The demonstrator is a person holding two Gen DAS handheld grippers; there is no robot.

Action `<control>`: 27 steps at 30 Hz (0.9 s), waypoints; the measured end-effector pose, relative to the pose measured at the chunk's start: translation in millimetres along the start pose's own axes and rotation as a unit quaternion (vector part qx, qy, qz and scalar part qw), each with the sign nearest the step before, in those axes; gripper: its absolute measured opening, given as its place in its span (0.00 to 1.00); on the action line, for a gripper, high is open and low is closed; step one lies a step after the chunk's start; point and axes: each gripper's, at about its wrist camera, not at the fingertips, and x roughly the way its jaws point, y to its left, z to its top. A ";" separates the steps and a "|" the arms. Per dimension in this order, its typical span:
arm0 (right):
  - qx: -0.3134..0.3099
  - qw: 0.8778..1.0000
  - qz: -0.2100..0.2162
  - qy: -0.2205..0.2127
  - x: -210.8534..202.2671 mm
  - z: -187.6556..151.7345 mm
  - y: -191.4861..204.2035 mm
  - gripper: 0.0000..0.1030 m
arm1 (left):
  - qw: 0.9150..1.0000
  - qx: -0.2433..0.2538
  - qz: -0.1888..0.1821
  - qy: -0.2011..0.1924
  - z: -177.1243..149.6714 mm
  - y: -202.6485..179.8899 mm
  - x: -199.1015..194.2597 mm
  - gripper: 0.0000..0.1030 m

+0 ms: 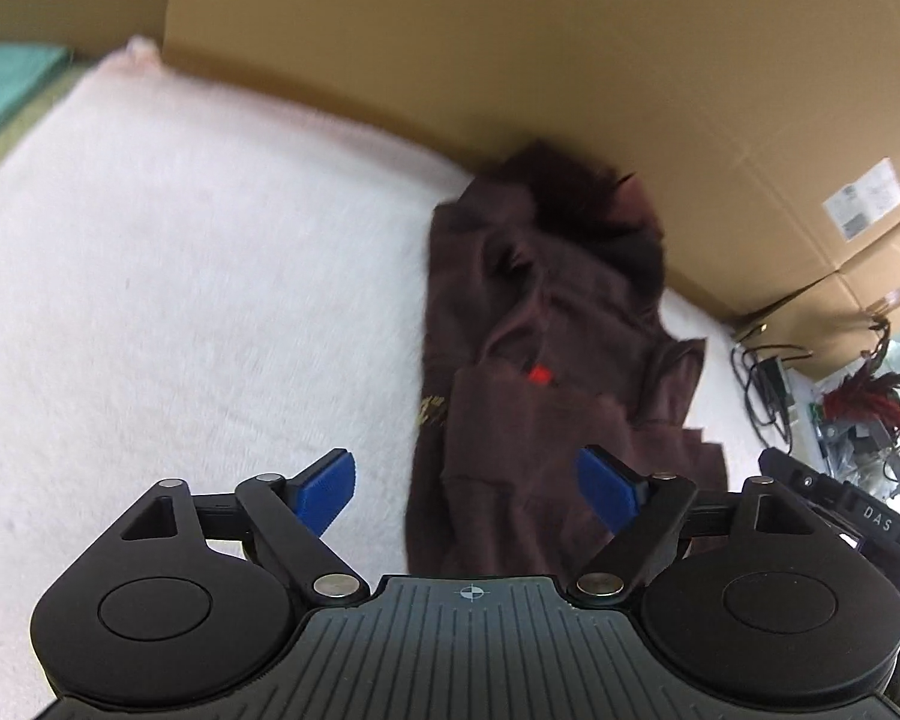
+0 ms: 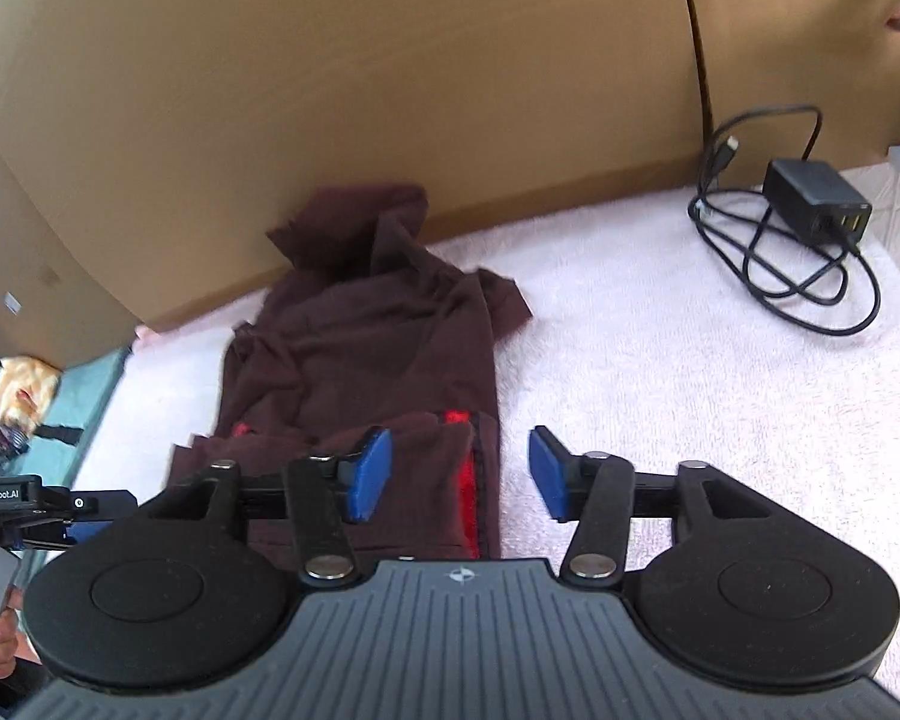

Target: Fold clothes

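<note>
Maroon cloth, a crumpled garment (image 2: 360, 354) with red trim, lay on the pale pink fleece cover (image 2: 660, 360) of the worktop, its far end bunched against a cardboard box (image 2: 360, 78). Left gripper (image 1: 468, 492) and right gripper (image 2: 459, 474) hovered over its near end, jaws apart and gripping nothing. A black charger (image 2: 816, 198) with coiled cable sat well apart.

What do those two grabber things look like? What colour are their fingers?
Both look alike. The left gripper and right gripper each have two bright blue finger pads on black jointed links with silver pins. Behind sit two round black discs and a ribbed grey body with a small crosshair mark. White lettering shows on the left one's side.
</note>
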 end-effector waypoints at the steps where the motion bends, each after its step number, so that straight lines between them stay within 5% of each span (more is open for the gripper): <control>1: -0.002 1.000 0.004 -0.005 -4.1 0.8 3.2 0.62 | 1.000 0.007 0.003 -0.010 1.2 -6.5 -4.2 0.88; 6: -0.032 0.999 0.020 -0.017 -10.1 -0.9 26.8 0.65 | 1.000 0.002 0.005 -0.006 -0.2 -27.9 -2.9 0.88; 9: -0.033 0.999 0.031 -0.018 -11.4 -2.6 35.7 0.66 | 0.999 0.032 0.040 -0.005 -10.2 -43.6 -0.7 0.88; 12: -0.030 0.999 0.041 -0.019 -13.0 -3.2 42.5 0.69 | 1.000 0.018 0.025 -0.006 -17.2 -47.6 -3.0 0.88; 19: -0.013 0.998 0.050 -0.021 -14.9 -7.6 48.3 0.69 | 0.991 -0.075 -0.105 0.034 -13.4 -28.8 -4.8 0.89; 27: -0.008 0.998 0.063 -0.025 -15.8 -6.2 53.5 0.71 | 0.995 -0.056 -0.074 -0.024 -3.9 -36.0 -19.4 0.89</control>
